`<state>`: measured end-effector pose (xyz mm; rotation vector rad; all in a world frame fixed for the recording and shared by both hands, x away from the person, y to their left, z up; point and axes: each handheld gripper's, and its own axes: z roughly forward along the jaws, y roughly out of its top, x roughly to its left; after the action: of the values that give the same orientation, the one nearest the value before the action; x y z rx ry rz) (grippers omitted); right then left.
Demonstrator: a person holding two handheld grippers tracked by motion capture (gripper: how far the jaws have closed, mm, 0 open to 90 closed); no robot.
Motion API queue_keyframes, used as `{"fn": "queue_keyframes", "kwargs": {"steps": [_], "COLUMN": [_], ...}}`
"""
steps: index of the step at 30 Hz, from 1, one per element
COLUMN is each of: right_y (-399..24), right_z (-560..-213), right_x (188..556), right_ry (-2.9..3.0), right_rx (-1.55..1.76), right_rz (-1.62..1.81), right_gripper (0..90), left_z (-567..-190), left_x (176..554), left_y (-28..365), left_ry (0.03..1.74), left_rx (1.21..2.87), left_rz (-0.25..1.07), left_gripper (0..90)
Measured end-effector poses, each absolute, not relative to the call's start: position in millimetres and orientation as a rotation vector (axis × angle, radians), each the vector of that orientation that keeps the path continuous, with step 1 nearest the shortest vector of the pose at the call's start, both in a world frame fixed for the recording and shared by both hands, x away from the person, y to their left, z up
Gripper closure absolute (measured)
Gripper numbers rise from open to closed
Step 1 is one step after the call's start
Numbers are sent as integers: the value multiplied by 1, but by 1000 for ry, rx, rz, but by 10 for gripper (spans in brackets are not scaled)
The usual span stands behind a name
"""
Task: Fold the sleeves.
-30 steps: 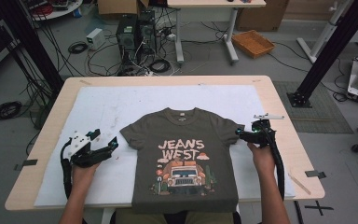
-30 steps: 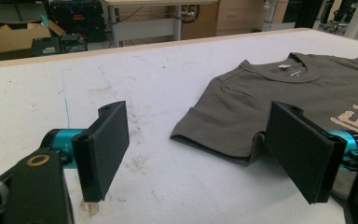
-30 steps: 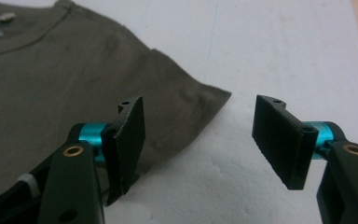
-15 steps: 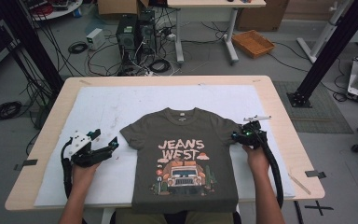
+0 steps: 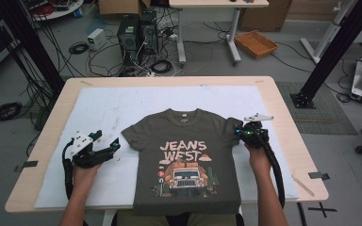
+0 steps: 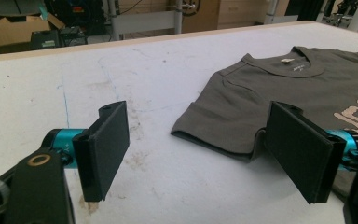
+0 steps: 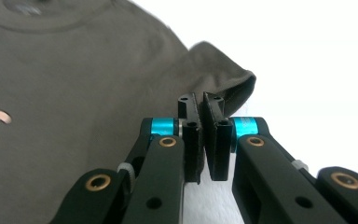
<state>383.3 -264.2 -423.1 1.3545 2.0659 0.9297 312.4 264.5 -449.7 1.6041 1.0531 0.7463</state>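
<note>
While the t-shirt (image 5: 188, 157) lies flat mid-desk, print up, the right gripper (image 7: 204, 122) has its jaws pressed together at the right sleeve, fabric between them not discernible; the left gripper (image 6: 200, 154) has jaws spread beside the left sleeve. Risk: a missed pinch slips off, bunching the sleeve. White mat (image 5: 99, 108) open all round

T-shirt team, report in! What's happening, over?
Left gripper open beside sleeve. Right gripper shut at other sleeve, grip unclear. T-shirt flat on table. Nothing blocking.

Your tee (image 5: 188, 155) is soft matt cloth w/ printed graphic; tabletop (image 5: 283, 113) pale wood under scuffed white sheet (image 6: 168, 74); claw pads (image 6: 103, 149) matt black plastic.
</note>
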Motion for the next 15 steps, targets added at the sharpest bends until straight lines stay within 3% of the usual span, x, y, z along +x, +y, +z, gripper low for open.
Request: {"fn": "queue_keyframes", "kwargs": {"steps": [12,15], "right_y": [-200,-187], "right_z": [-402,-398], "right_x": [385,384], "right_ry": [2186,2209], "right_rx": [1160,1127], "right_rz": [955,1003], "right_gripper": [861,781], "left_z": [-450,-450], "left_x": [313,313], "left_y": [265,265], "left_ry": [1053,1053], "left_rx": [1606,1607], "left_rz": [744,740], "left_gripper": [223,223]}}
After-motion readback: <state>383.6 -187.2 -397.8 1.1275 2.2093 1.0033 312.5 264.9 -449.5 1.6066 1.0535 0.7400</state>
